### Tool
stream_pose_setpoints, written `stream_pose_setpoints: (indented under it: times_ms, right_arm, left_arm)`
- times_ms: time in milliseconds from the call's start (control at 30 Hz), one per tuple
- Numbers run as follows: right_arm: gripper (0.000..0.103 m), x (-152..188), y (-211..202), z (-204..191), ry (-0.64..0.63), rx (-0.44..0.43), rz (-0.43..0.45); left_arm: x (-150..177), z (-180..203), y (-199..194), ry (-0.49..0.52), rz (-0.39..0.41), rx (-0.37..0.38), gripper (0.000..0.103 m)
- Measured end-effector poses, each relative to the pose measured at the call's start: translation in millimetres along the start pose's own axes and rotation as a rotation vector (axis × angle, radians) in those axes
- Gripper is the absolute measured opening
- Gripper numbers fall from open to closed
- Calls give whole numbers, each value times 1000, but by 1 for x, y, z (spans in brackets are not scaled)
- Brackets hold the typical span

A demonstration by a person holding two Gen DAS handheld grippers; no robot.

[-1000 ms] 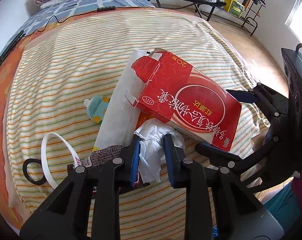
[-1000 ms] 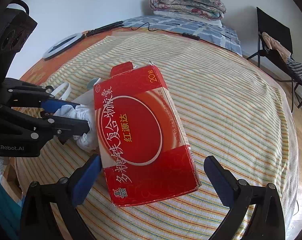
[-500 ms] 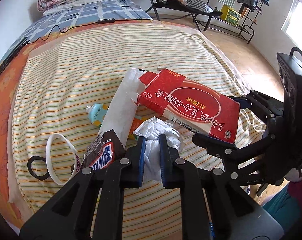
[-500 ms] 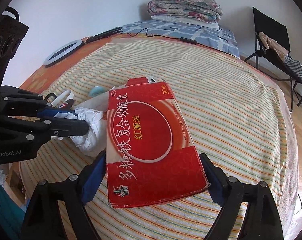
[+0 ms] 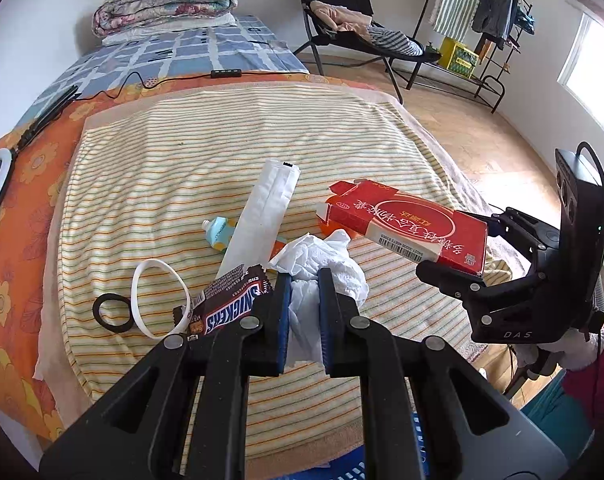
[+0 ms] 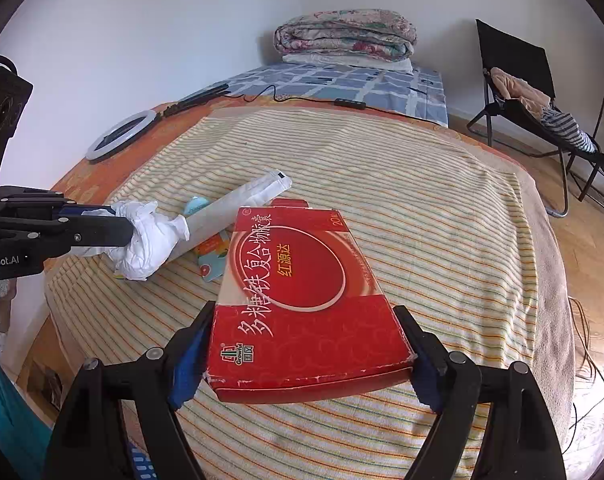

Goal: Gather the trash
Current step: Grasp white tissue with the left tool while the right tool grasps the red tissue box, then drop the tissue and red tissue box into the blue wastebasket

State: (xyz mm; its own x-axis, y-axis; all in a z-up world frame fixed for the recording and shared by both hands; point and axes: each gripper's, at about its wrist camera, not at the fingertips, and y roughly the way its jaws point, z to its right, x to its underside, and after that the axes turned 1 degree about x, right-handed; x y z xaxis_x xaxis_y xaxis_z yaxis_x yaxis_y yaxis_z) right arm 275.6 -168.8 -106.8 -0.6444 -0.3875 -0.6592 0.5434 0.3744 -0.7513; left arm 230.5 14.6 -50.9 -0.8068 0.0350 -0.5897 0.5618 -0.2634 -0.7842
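Your left gripper (image 5: 304, 292) is pinched narrow on the crumpled white tissue (image 5: 322, 264), lifted above the striped blanket (image 5: 222, 140); the Snickers wrapper (image 5: 230, 308) lies just left of its jaws. Your right gripper (image 6: 306, 364) has just been closing, and its pads clamp the red box (image 6: 302, 300) by its near end.

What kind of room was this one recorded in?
Most likely a bedroom: a bed under a striped cover, a folded quilt at its head, and a clothes rack by the window.
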Motion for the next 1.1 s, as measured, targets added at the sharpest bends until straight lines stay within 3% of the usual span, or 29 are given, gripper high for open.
stream_pose_setpoints:
  times_ms: [567,833,1100]
  right_arm:
    - [84,30,-47,-14,10,-1,39]
    - [84,51,-95,-38,5,-58,56]
    - [84,82,-126,-65,-3,-111,9]
  left_arm:
    - [48,-1,-47,2,15,-2,11]
    - [77,7,-70,8,18,-13,11]
    - [115,14,-81,4,4,-28,11]
